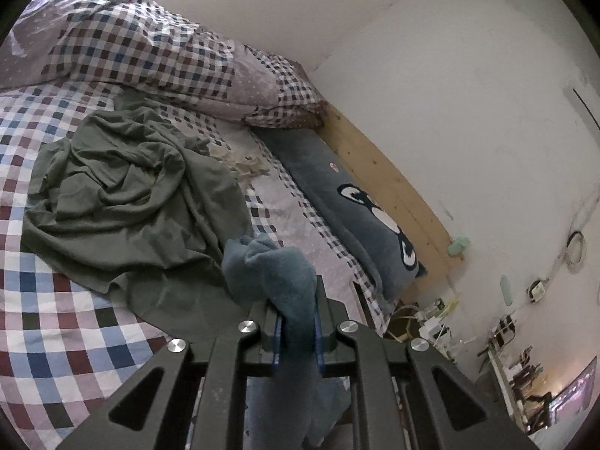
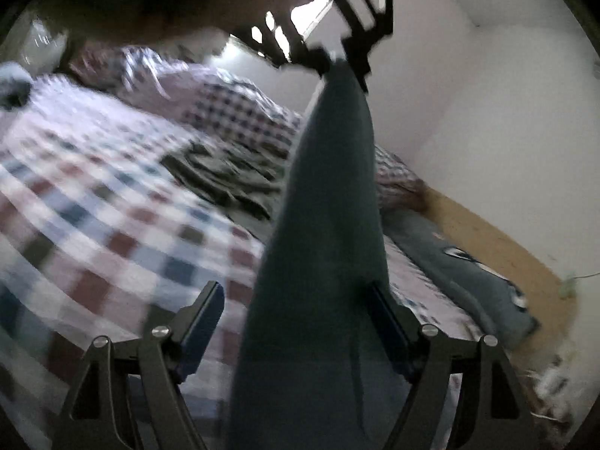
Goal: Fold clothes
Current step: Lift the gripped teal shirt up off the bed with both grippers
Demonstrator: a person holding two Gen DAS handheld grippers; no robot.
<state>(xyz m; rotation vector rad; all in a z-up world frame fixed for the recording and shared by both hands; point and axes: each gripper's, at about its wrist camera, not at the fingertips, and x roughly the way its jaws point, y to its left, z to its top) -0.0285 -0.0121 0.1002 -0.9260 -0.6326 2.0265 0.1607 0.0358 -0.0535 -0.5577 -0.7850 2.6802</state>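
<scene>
1. The blue garment [image 1: 279, 273] was pinched in the left gripper [image 1: 296, 322], whose jaws stood almost shut on a bunched fold of it; the cloth spilled over the fingertips above and hung down between the arms below.
2. In the right wrist view the same blue garment [image 2: 330, 225] hung as one long strip from the left gripper [image 2: 337, 56], held high at the top of the picture; that view was blurred.
3. The right gripper [image 2: 296, 322] had its jaws spread wide; no earlier view being at hand, only their wide stance could be told; the hanging strip passed between the two fingers, lying close against the right-hand pad [image 2: 386, 326] and clear of the left-hand one; whether it truly touched could not be told, and nothing was clamped.
4. One green garment [image 1: 123, 202] lay crumpled on the checked bed sheet [image 1: 56, 337], just beyond the left gripper's tips and apart from it.
5. Counted: two grippers; two garments, one blue and one green; one rumpled checked quilt [image 1: 150, 48] at the far end; one long blue pillow [image 1: 360, 202] along the wooden bed rail [image 1: 393, 183].
</scene>
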